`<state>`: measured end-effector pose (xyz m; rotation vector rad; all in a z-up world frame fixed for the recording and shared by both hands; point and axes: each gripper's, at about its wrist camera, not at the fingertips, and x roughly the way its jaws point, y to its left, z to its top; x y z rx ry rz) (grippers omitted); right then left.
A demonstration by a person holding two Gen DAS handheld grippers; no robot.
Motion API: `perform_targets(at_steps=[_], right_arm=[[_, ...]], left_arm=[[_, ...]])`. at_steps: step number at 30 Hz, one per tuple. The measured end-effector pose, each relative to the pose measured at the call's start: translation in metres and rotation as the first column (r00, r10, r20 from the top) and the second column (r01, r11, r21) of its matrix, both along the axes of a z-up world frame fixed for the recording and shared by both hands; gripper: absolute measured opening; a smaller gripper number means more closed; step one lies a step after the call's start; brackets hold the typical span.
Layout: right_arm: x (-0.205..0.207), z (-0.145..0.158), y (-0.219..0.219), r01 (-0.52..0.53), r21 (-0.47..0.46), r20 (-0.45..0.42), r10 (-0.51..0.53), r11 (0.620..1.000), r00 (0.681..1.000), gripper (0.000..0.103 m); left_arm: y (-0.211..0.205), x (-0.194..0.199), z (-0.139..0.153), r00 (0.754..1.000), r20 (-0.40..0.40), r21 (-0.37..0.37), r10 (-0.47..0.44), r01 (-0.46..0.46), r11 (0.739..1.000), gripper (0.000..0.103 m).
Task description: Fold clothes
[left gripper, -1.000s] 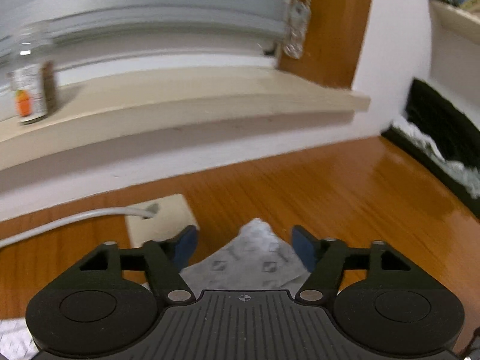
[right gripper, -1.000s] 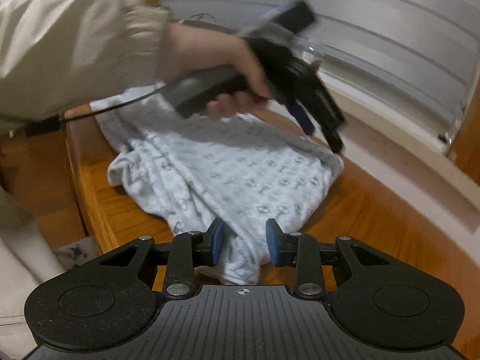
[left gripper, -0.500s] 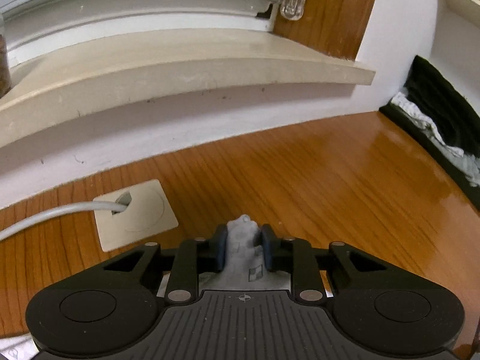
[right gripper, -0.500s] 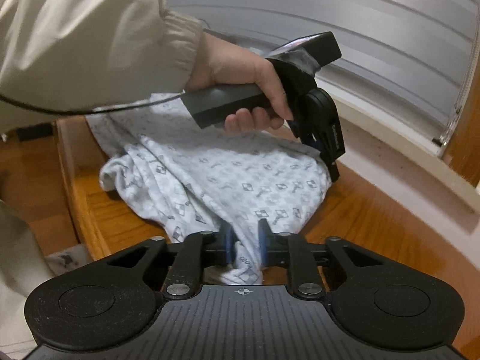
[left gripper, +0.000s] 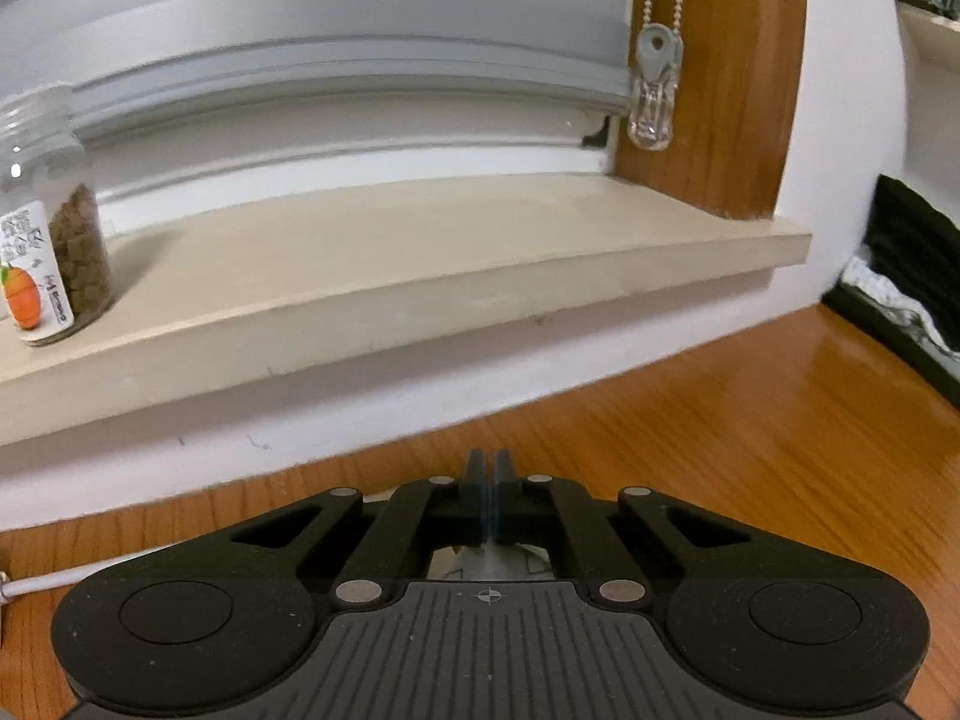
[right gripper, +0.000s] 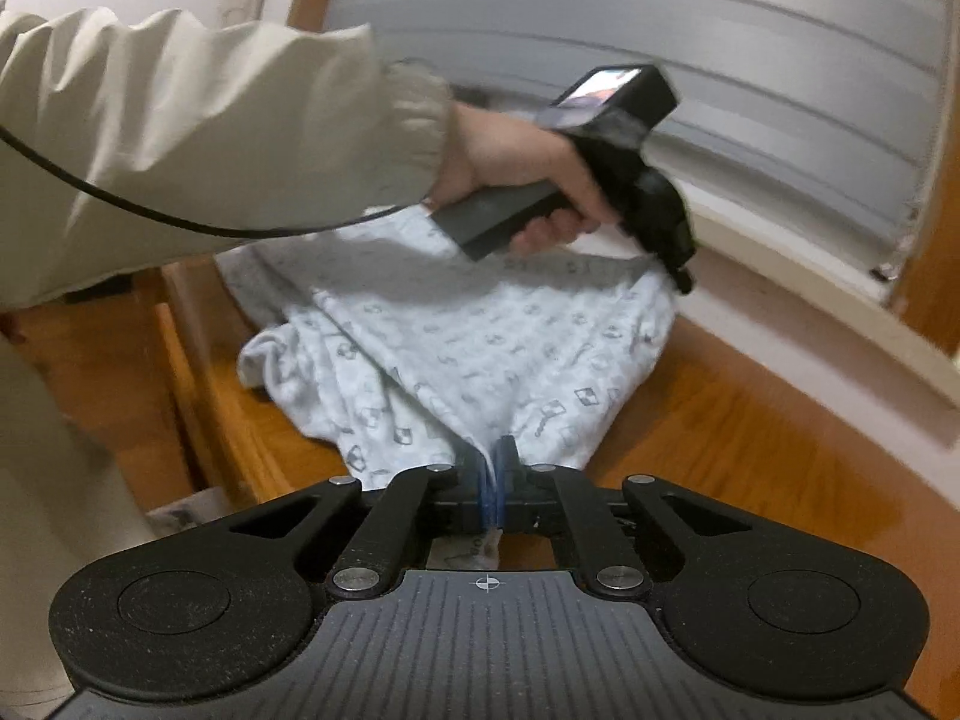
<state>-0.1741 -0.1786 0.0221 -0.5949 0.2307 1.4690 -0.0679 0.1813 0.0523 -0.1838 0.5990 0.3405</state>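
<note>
A white garment with a small grey print (right gripper: pixel 480 348) lies spread on the wooden table (right gripper: pixel 750 468). My right gripper (right gripper: pixel 491 468) is shut on its near edge, and the cloth rises in a pleat into the jaws. My left gripper (right gripper: pixel 681 276), held by a hand in a beige sleeve, pinches the far corner near the wall. In the left wrist view the left gripper (left gripper: pixel 487 480) is shut, with a scrap of the garment (left gripper: pixel 480 564) showing behind its fingers.
A beige window sill (left gripper: pixel 420 264) runs above the table with a jar of brown pellets (left gripper: pixel 48 240) at its left. A blind cord weight (left gripper: pixel 651 90) hangs by the wooden frame. A white cable (left gripper: pixel 36 585) lies at the left. Dark cloth (left gripper: pixel 912 264) sits far right.
Both grippers went from open around the cloth to shut on it. The left gripper tilted up, so the corner it holds dropped out of sight. The right lifted its edge slightly.
</note>
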Motion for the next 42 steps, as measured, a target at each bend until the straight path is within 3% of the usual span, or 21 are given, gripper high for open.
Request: perform_targets(at_steps=[3,5,7,8,10,12,15,16,20,21,22,27,31,37,39,41,42], right_arm=[[0.005,-0.004,0.002,0.009,-0.016,-0.013,-0.009,1.000,1.000,0.005],[0.006,-0.006,0.004,0.011,-0.024,-0.011,-0.012,1.000,1.000,0.007],[0.005,-0.006,0.005,0.029,-0.015,0.010,-0.029,0.999,1.000,0.016],[0.005,-0.006,0.006,0.041,-0.011,0.021,-0.041,0.999,0.999,0.027],[0.008,-0.008,0.007,0.056,0.001,0.013,-0.056,0.998,0.998,0.030],[0.011,-0.010,0.005,0.057,0.012,-0.025,-0.057,0.998,0.998,0.030],[0.009,-0.013,0.001,0.059,0.045,-0.024,-0.058,0.997,0.998,0.032],[0.009,-0.014,-0.001,0.061,0.058,-0.018,-0.060,0.996,0.998,0.033],[0.004,-0.016,0.001,0.037,0.084,0.006,-0.038,0.996,0.999,0.035],[0.003,-0.018,0.003,0.035,0.080,0.013,-0.036,0.996,0.999,0.035],[0.004,-0.018,0.004,0.036,0.080,0.013,-0.037,0.996,0.999,0.035],[0.013,-0.016,0.003,0.044,0.040,-0.033,-0.043,0.998,0.999,0.026],[0.018,-0.016,-0.004,0.065,0.010,0.045,-0.065,0.998,0.997,0.017],[0.064,-0.021,-0.016,0.195,-0.026,0.128,-0.190,0.980,0.973,0.016],[0.093,-0.028,-0.020,0.262,-0.029,0.133,-0.256,0.965,0.958,0.016],[0.124,-0.032,-0.026,0.335,-0.034,0.145,-0.327,0.941,0.934,0.016],[0.138,-0.035,-0.029,0.364,-0.036,0.144,-0.355,0.931,0.924,0.016]], left_arm=[[-0.004,0.000,-0.002,1.000,0.021,0.012,-0.005,0.005,1.000,0.002],[-0.005,-0.002,0.001,1.000,0.025,0.013,-0.015,0.015,1.000,0.010],[-0.004,-0.010,0.007,0.999,0.030,-0.002,-0.031,0.031,1.000,0.029],[-0.004,-0.017,0.011,0.999,0.038,-0.009,-0.040,0.040,0.999,0.035],[-0.004,-0.030,0.016,0.997,0.040,-0.005,-0.066,0.067,0.998,0.059],[-0.005,-0.041,0.013,0.993,0.006,-0.020,-0.117,0.118,0.993,0.063],[-0.005,-0.051,0.002,0.987,-0.036,-0.017,-0.157,0.156,0.988,0.063],[-0.006,-0.053,-0.002,0.985,-0.047,-0.013,-0.163,0.163,0.987,0.058],[-0.002,-0.049,-0.014,0.986,-0.055,-0.021,-0.160,0.159,0.987,0.020],[-0.003,-0.045,-0.016,0.986,-0.062,-0.012,-0.154,0.154,0.988,0.004],[-0.005,-0.041,-0.018,0.986,-0.069,-0.003,-0.149,0.149,0.989,0.000],[-0.018,-0.021,-0.030,0.987,-0.104,0.084,-0.123,0.132,0.988,0.000],[-0.023,-0.007,-0.032,0.989,-0.087,0.074,-0.116,0.123,0.990,0.000],[-0.030,0.004,-0.013,0.994,-0.031,0.076,-0.104,0.106,0.991,0.001],[-0.030,-0.003,0.003,0.995,-0.010,0.083,-0.097,0.098,0.992,0.003],[-0.029,-0.016,0.018,0.996,-0.004,0.088,-0.093,0.093,0.992,0.012],[-0.028,-0.028,0.024,0.996,0.000,0.088,-0.093,0.092,0.992,0.022]])
